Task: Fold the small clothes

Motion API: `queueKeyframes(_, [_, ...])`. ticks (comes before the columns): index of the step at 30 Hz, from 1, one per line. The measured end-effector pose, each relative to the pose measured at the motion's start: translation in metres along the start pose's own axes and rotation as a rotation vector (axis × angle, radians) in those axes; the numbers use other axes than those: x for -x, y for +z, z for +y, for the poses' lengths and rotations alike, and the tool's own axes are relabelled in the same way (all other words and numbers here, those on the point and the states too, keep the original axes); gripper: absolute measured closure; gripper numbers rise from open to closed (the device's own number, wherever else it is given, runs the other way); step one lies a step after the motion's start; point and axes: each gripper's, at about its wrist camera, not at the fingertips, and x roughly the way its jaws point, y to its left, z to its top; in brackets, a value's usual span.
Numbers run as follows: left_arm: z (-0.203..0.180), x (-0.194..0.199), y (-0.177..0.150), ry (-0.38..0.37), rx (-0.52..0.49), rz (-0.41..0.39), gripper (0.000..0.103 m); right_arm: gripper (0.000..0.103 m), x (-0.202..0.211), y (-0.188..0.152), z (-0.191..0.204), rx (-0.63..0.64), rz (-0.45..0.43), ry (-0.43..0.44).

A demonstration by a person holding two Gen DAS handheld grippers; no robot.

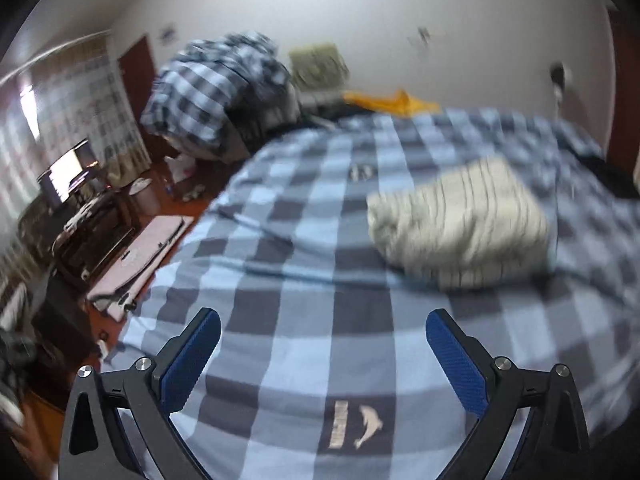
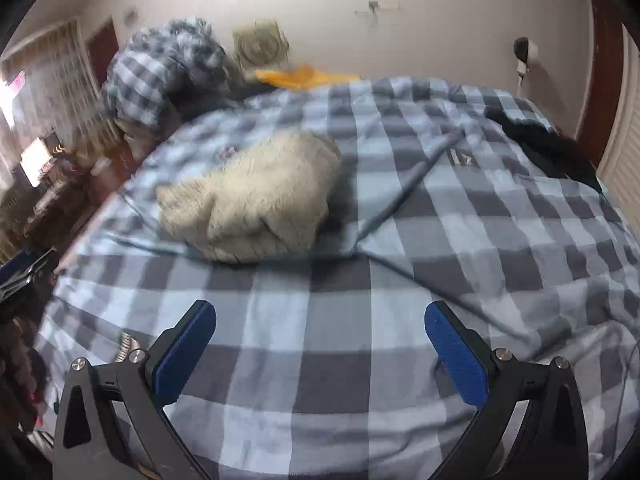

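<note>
Cream striped folded garment point(image 1: 460, 228): soft cloth, matt, ahead of the left claw point(image 1: 323, 356).
Blue-and-grey checked bedspread point(image 2: 340, 352): matt woven cloth, creased, under the right claw point(image 2: 320, 350).
Claw pads point(image 2: 456, 356): blue, ribbed, rough-looking.
Claw arms point(image 1: 120, 396): black matt plastic with shiny metal screws.

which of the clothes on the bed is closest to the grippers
The cream striped garment, lying bundled mid-bed. The yellow cloth and the black garment lie farther off, by the wall and the far right edge.
</note>
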Motion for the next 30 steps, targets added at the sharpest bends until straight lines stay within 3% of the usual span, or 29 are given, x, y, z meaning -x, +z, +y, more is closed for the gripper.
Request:
queueKeyframes(4, [-0.01, -0.001, 0.001, -0.043, -0.03, -0.027, 0.0, 0.001, -0.013, 0.017, 0.005, 0.019, -0.046, 0.038])
queueKeyframes(10, [-0.027, -0.011, -0.004, -0.121, -0.057, 0.039, 0.0, 0.001, -0.052, 0.024, 0.005, 0.03, 0.069, 0.05])
queueKeyframes(16, [-0.035, -0.013, -0.008, -0.129, -0.087, 0.064, 0.0, 0.001, -0.035, 0.023, 0.011, 0.058, 0.003, 0.063])
queueKeyframes(20, [-0.033, -0.012, -0.007, -0.124, -0.078, 0.064, 0.0, 0.001, -0.036, 0.02, 0.017, 0.09, 0.02, 0.066])
queueKeyframes(30, [-0.029, -0.012, -0.007, -0.132, -0.056, 0.079, 0.0, 0.001, -0.034, 0.017, 0.009, 0.035, 0.057, 0.085])
